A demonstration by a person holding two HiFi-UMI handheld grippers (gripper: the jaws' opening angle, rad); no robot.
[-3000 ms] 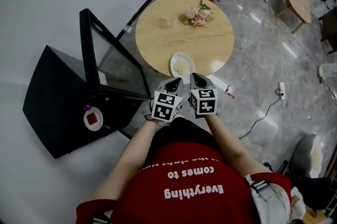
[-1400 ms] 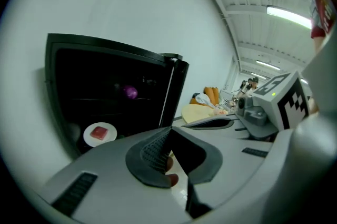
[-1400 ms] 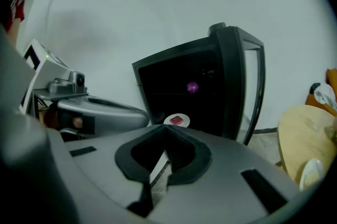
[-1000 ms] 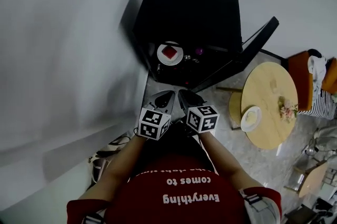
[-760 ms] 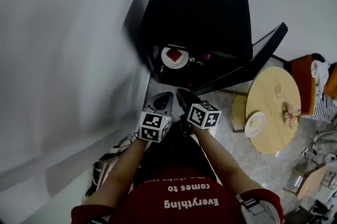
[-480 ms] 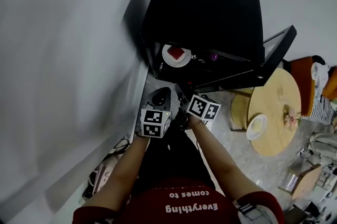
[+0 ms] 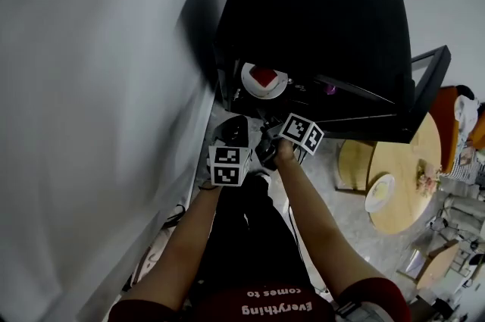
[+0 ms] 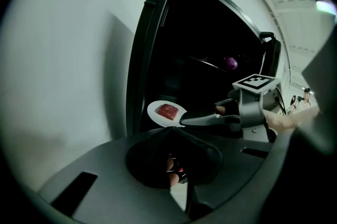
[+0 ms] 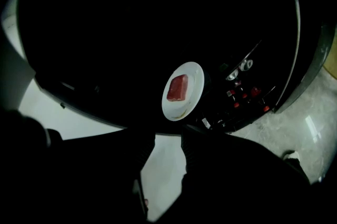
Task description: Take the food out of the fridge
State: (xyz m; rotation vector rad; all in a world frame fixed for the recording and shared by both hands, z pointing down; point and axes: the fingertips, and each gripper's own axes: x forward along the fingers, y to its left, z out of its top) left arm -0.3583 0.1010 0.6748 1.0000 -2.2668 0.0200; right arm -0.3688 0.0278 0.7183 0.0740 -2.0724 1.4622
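Both arms reach forward and down from the person's body toward the open black fridge (image 7: pixel 318 17), which stands against the pale wall (image 7: pixel 91 85). The left forearm (image 7: pixel 189 229) and the right forearm (image 7: pixel 303 214) run side by side, the right stretched a little further. The left gripper (image 8: pixel 171 130) points down at a slant, with its marker cube facing the person. Its jaws are pressed together at the tips with nothing between them, and it touches nothing. It hangs to the left of the other gripper and a little nearer the person, short of the fridge's opening. The right gripper (image 9: pixel 167 136) is rolled to one side, so its marker cube sits tilted, and it aims at the lower left of the fridge's interior. Its jaws have just been opening and now stand partly apart. Only pale floor (image 9: pixel 163 165) shows in the gap and nothing is gripped. Its tips stop just short of the near rim of the white plate (image 7: pixel 264 80) without touching it. The red food (image 7: pixel 264 76) lies in the middle of that plate, which rests on a shelf at the front left inside the fridge. A small purple object (image 7: pixel 329 89) sits further right on the shelf. The fridge door (image 7: pixel 424 97) is swung open at the right, and beyond it stands a round wooden table (image 7: pixel 402 184).
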